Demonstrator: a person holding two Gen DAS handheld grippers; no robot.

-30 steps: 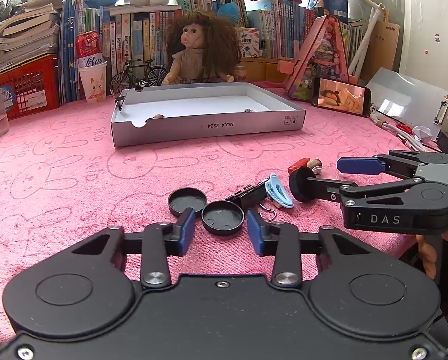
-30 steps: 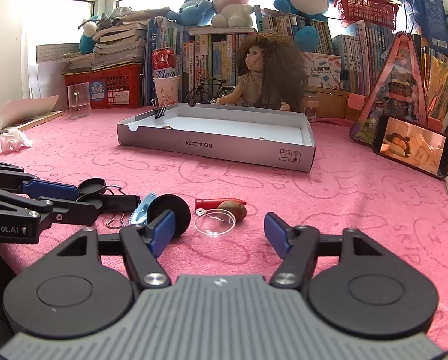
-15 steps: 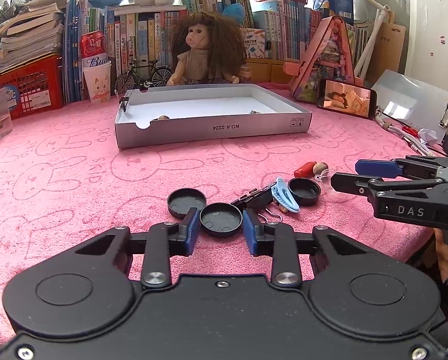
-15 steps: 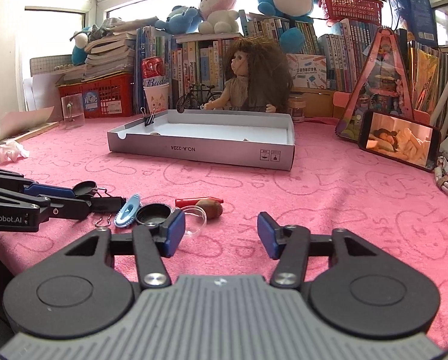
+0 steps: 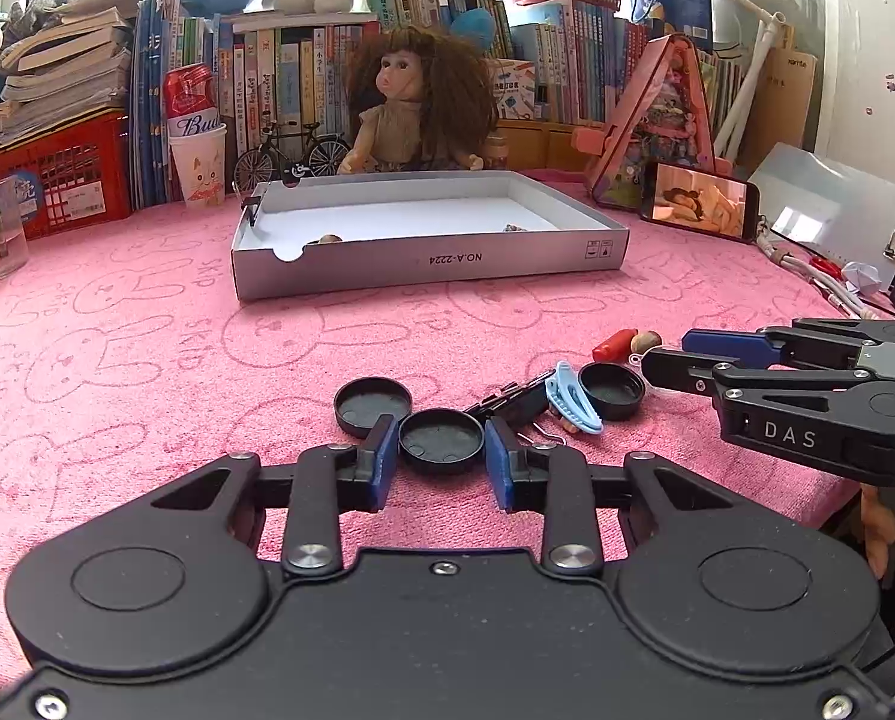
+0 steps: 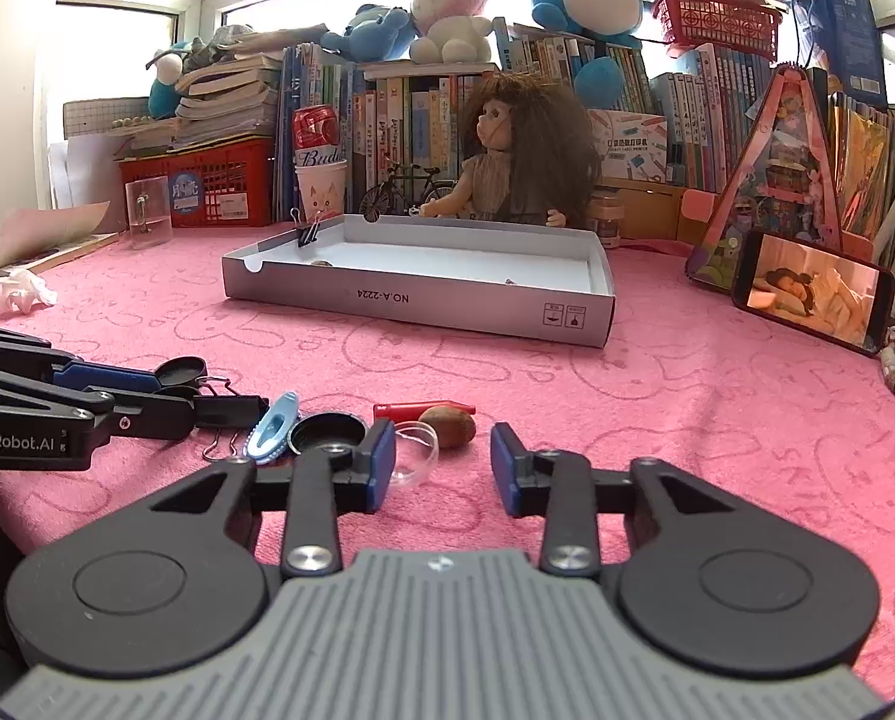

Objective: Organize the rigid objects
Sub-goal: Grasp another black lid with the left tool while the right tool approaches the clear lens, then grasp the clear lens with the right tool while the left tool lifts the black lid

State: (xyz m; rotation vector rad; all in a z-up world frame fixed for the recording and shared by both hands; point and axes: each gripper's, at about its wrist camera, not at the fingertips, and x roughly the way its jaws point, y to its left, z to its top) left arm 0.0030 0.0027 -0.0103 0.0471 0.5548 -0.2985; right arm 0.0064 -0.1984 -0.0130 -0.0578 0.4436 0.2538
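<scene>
My left gripper [image 5: 441, 457] has its blue pads clamped on a black round cap [image 5: 441, 440], one pad on either side, low on the pink cloth [image 5: 147, 360] at the near edge. My right gripper [image 6: 441, 463] has just been closing; its jaws are partly drawn in with a gap left between them, and a clear plastic lid [image 6: 414, 450] lies by its left pad. I cannot tell whether that pad touches the lid, and nothing is pinched yet. The loose pieces sit in a tight row between my two tools: a second black cap [image 5: 372, 405] just left of the held one, a black binder clip [image 5: 516, 402], a light blue clip [image 5: 573, 396], a third black cap [image 5: 610, 389], then a red piece [image 6: 420, 408] and a brown nut [image 6: 447, 427] further right. The grey box tray [image 5: 429, 261], where I judge these belong, stands well apart on the far side. To do this well I would lift the held cap straight up before carrying it, since the neighbouring cap and binder clip lie close enough to drag along. With the right tool I would centre the thin lid between the pads before closing, because it looks likely to slip or tip.
</scene>
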